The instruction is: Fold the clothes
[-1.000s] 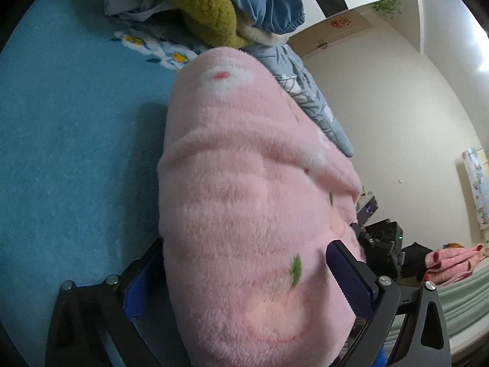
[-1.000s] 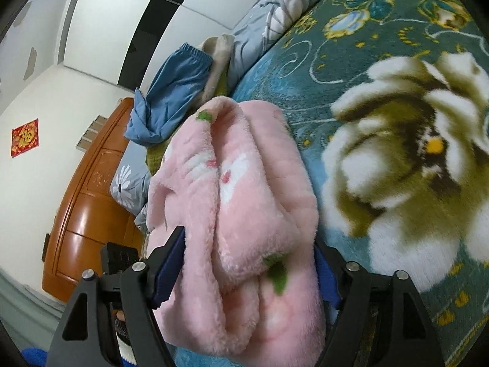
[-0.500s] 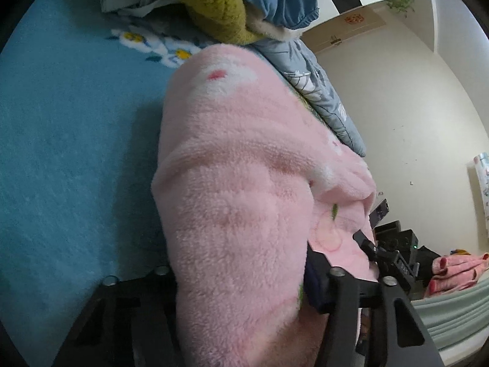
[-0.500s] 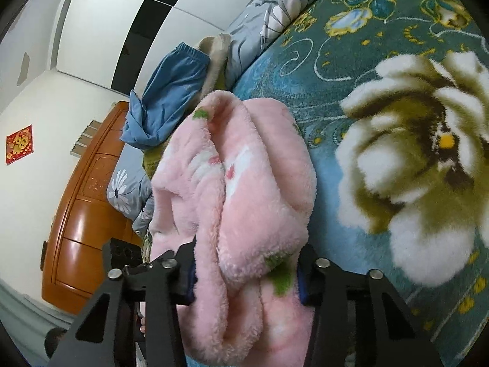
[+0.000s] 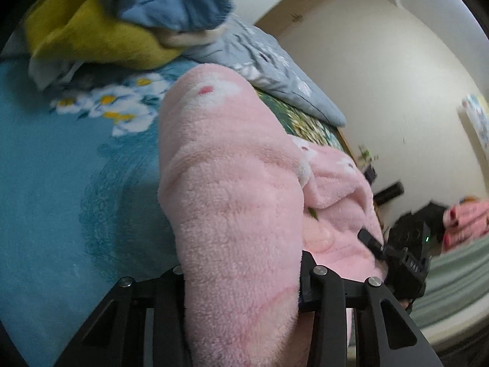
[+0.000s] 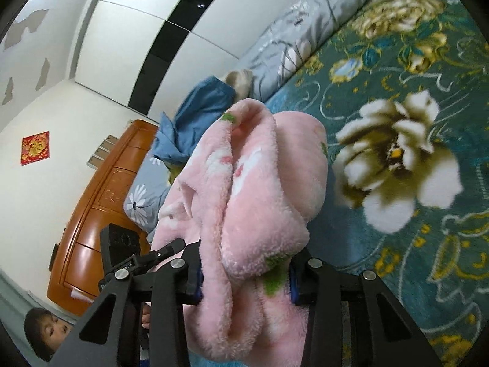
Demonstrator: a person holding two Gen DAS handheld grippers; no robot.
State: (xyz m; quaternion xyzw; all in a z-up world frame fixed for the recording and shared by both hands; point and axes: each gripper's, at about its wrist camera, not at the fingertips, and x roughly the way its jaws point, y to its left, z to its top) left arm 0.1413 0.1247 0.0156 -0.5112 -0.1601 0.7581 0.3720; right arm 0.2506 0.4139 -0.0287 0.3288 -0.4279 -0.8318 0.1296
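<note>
The pink fleece garment (image 5: 235, 202) is thick and fluffy, with white flowers and green leaves on it; it is bunched into a soft roll above the teal flowered blanket (image 5: 55, 183); the left gripper (image 5: 241, 278) is closing its jaws on one end, and the right gripper (image 6: 244, 275) is closing on the other end, the pile bulging over both; the pads are mostly buried in fleece; behind lie a yellow knit (image 5: 91, 36), blue trousers (image 6: 195, 113) and a grey flowered quilt (image 6: 293, 30), partly blurred.
</note>
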